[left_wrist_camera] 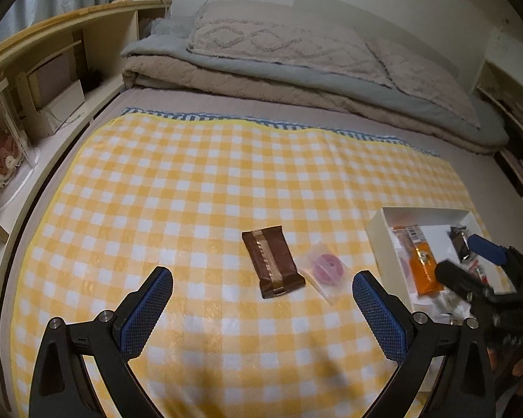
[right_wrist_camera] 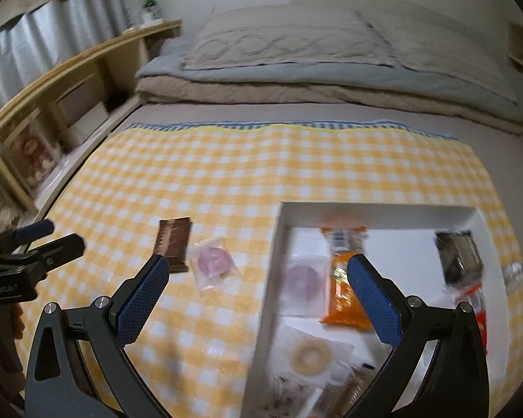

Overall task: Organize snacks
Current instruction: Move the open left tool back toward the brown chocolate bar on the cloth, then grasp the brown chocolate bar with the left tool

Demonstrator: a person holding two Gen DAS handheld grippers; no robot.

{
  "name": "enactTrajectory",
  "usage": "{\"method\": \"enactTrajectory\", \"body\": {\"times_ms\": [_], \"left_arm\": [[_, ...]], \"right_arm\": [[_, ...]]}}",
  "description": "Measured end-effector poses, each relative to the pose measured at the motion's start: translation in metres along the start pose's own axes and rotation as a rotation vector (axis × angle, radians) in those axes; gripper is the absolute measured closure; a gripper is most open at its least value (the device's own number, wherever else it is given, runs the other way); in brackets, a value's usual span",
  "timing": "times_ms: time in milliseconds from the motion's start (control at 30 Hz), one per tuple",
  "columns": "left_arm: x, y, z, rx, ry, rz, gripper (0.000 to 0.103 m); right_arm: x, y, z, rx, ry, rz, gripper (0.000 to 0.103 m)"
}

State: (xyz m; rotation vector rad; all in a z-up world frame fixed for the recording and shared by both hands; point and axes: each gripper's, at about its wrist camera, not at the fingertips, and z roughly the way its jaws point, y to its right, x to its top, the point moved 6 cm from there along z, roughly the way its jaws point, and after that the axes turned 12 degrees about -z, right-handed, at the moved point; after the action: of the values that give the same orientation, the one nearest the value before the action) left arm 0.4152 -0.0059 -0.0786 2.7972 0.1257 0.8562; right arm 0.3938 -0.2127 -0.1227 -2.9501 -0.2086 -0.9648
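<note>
Snacks mostly sat in our white box (right_wrist_camera: 380, 210) at the checked cloth's (left_wrist_camera: 191, 181) right edge: orange pack (right_wrist_camera: 345, 289), ring sweets, dark packets. Outside, just left of it, lay a brown wrapper (left_wrist_camera: 273, 261) and pink sweet (left_wrist_camera: 327, 266), apparently still unsorted. Left gripper (left_wrist_camera: 263, 299) and right gripper (right_wrist_camera: 258, 291) gaped wide, empty.

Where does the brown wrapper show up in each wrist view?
Left wrist: brown wrapper lies low centre on the checked cloth, between the open fingers.
Right wrist: brown wrapper sits left of centre, just above the left fingertip.
Shared landmark: the pink sweet lies just right of it, before the white box.
</note>
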Motion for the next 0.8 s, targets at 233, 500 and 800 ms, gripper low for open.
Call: {"method": "enactTrajectory", "body": {"times_ms": [233, 500, 800], "left_arm": [[0.02, -0.002, 0.039, -0.003, -0.043, -0.065, 0.0], [0.03, -0.006, 0.088, -0.021, -0.091, -0.125, 0.0], [0.024, 0.001, 0.158, -0.012, -0.24, -0.138, 0.034]], "right_arm": [[0.009, -0.026, 0.024, 0.054, -0.035, -0.147, 0.035], [0.002, -0.03, 0.069, 0.074, -0.132, -0.208, 0.076], [0.003, -0.028, 0.101, 0.115, -0.166, -0.205, 0.079]]}}
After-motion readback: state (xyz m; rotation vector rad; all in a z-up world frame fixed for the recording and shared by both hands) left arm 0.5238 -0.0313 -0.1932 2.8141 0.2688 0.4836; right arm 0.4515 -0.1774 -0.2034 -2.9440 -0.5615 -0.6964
